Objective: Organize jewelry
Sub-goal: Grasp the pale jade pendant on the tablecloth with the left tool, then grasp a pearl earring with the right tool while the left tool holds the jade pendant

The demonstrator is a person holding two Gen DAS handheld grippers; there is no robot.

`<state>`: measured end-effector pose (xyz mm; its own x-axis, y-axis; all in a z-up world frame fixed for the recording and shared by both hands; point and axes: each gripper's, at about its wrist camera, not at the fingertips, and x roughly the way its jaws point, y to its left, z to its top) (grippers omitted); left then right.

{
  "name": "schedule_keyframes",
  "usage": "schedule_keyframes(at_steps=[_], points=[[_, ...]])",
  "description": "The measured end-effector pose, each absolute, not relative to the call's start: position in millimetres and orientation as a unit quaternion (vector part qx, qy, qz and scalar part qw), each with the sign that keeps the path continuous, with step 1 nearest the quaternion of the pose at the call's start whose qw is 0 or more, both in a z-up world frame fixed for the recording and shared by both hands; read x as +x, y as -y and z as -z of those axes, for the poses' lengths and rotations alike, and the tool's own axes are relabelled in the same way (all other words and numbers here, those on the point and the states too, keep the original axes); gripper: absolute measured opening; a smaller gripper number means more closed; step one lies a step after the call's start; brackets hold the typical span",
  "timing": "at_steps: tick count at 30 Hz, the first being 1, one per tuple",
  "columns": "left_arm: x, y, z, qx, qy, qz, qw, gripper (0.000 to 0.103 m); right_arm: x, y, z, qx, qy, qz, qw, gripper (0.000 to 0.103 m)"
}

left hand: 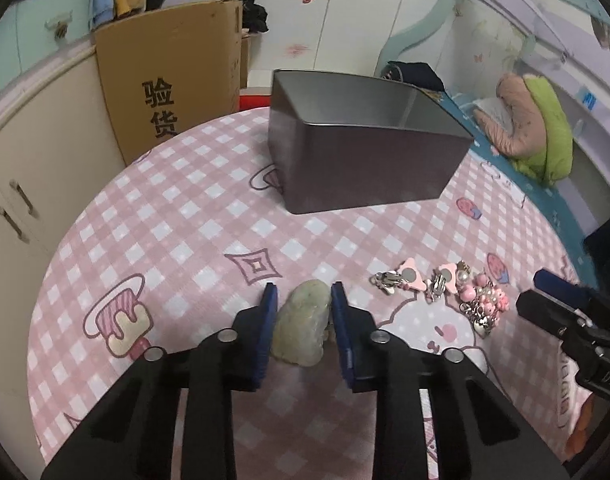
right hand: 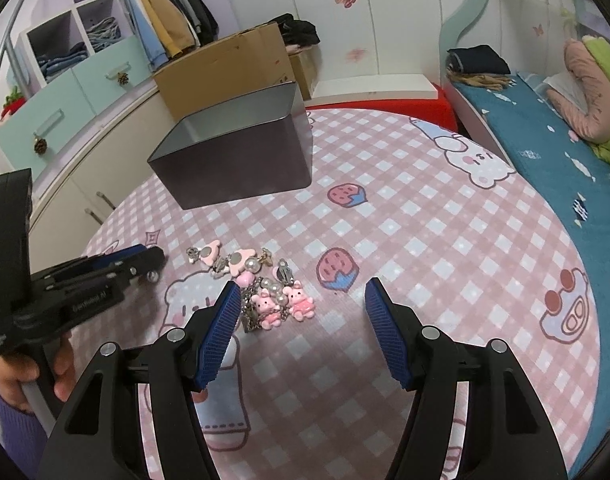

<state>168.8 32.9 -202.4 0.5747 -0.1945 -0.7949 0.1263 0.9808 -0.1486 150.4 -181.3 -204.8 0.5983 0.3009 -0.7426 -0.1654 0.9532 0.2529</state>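
Note:
A pale green stone pendant (left hand: 301,328) lies on the pink checked cloth, and my left gripper (left hand: 303,293) is shut on it, a blue pad against each side. To its right is a heap of pink charms, pearls and clip earrings (left hand: 445,288). The right wrist view shows the same heap (right hand: 261,284) just ahead of my right gripper (right hand: 303,285), which stands open above the cloth with nothing between its pads. An open dark metal tin (left hand: 365,168) stands farther back, apart from both grippers. My left gripper (right hand: 145,258) enters the right wrist view from the left, hiding the stone.
The table (right hand: 425,240) is round under a pink cartoon cloth. A cardboard box (left hand: 169,80) and cream cabinets stand behind it on the left. A bed with a blue cover (right hand: 545,140) runs along the right. A hand (right hand: 33,372) holds the left gripper's handle.

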Motion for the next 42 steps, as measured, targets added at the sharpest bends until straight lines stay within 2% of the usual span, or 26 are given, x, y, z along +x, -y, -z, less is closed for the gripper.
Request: schedule_keyframes(at_steps=[10, 12, 16, 26, 28, 29, 30, 32, 37, 39, 41, 42], points=[[153.3, -71.3, 197.6, -0.106, -0.447, 0.098, 0.883, 0.016, 145.0, 165.5, 202.4, 0.064, -0.424, -0.140, 0.892, 0.063], [149.8, -76.6, 195.6, -0.121, -0.444, 0.111, 0.881, 0.010, 144.9, 161.2, 202.3, 0.061, -0.425, -0.144, 0.892, 0.063], [144.5, -86.3, 192.7, -0.145, -0.444, 0.120, 0.876, 0.008, 142.8, 156.2, 202.9, 0.055, -0.427, -0.144, 0.891, 0.063], [125.9, -92.9, 193.5, -0.126, -0.442, 0.110, 0.881, 0.005, 146.1, 105.9, 196.1, 0.008, -0.415, -0.186, 0.890, 0.063], [123.2, -92.3, 195.3, -0.123, -0.440, 0.112, 0.882, 0.007, 149.3, 92.6, 197.3, -0.008, -0.416, -0.192, 0.889, 0.063], [122.3, -90.8, 195.8, -0.117, -0.442, 0.108, 0.883, 0.016, 150.8, 86.4, 198.0, -0.016, -0.415, -0.193, 0.889, 0.063], [120.1, -87.3, 194.8, -0.106, -0.438, 0.108, 0.886, 0.034, 151.6, 83.4, 198.5, -0.019, -0.415, -0.195, 0.888, 0.063], [118.3, -82.9, 193.7, -0.088, -0.432, 0.104, 0.891, 0.050, 154.2, 77.3, 199.6, -0.022, -0.417, -0.198, 0.887, 0.063], [124.5, -77.4, 201.4, -0.064, -0.435, 0.099, 0.892, 0.050, 160.2, 71.8, 201.4, -0.026, -0.421, -0.197, 0.885, 0.063], [126.8, -75.1, 203.8, -0.049, -0.435, 0.097, 0.894, 0.044, 162.0, 69.5, 201.8, -0.027, -0.422, -0.197, 0.884, 0.063], [128.8, -73.4, 205.3, -0.028, -0.431, 0.083, 0.898, 0.030, 163.7, 66.0, 202.4, -0.031, -0.423, -0.199, 0.883, 0.063], [129.9, -75.1, 206.0, -0.028, -0.430, 0.083, 0.898, 0.030, 164.4, 64.5, 202.2, -0.033, -0.423, -0.200, 0.883, 0.063]])
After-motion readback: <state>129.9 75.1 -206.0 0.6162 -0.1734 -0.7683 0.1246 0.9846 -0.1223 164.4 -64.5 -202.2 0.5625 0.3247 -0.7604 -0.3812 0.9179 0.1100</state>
